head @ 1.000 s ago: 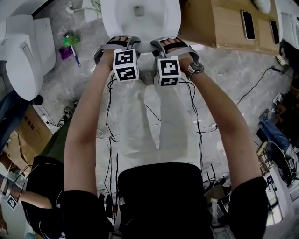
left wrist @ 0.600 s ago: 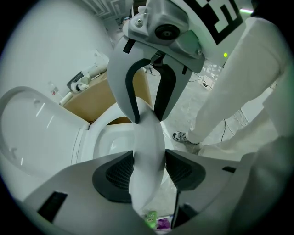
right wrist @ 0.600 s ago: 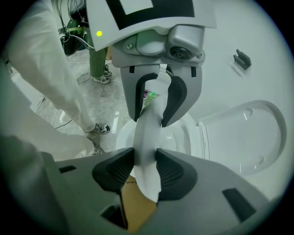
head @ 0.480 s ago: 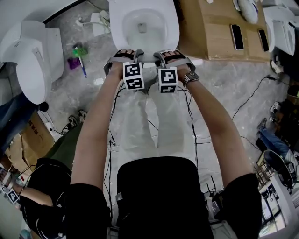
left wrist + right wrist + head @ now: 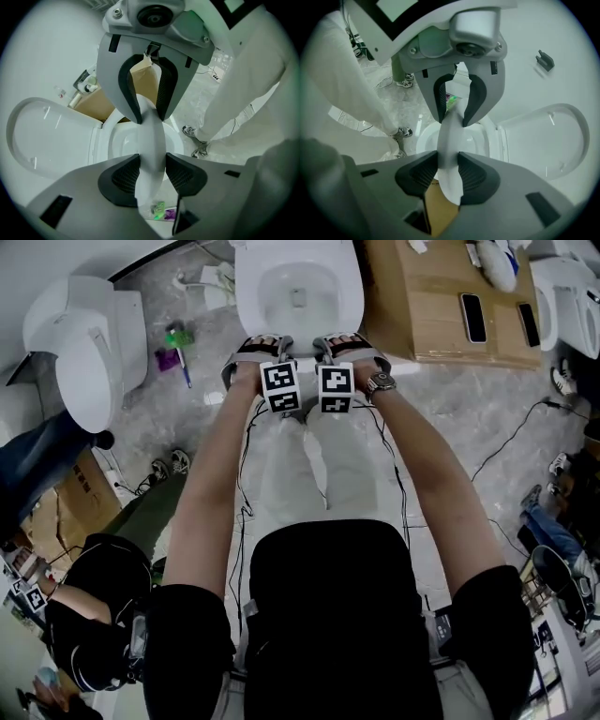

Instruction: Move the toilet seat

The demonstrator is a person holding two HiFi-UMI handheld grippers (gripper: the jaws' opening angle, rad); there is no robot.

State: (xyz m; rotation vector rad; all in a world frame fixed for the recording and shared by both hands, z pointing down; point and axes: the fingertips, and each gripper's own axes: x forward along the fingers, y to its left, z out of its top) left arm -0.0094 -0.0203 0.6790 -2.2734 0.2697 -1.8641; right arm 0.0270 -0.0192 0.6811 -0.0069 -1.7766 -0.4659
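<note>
A white toilet stands at the top middle of the head view, its seat (image 5: pixel 349 292) ringing the bowl. Both grippers sit side by side at the seat's front rim. My left gripper (image 5: pixel 258 348) is closing its jaws on the rim. In the left gripper view the seat rim (image 5: pixel 152 157) runs between the dark pads (image 5: pixel 123 174), which press on it. My right gripper (image 5: pixel 345 345) is closing too, and the seat rim (image 5: pixel 449 185) is pinched between its pads (image 5: pixel 474 174). The raised lid (image 5: pixel 47 136) (image 5: pixel 548 140) shows behind the bowl.
A second white toilet (image 5: pixel 80 352) stands at the far left. A wooden platform (image 5: pixel 422 320) with phones (image 5: pixel 473 317) lies right of the bowl. Green and purple items (image 5: pixel 173 341) lie on the floor. Cables (image 5: pixel 511 423) trail right; a cardboard box (image 5: pixel 66 512) and another person (image 5: pixel 94 634) are lower left.
The head view has tilted so more of the toilet shows. Both grippers have drawn closer together at the seat's front rim.
</note>
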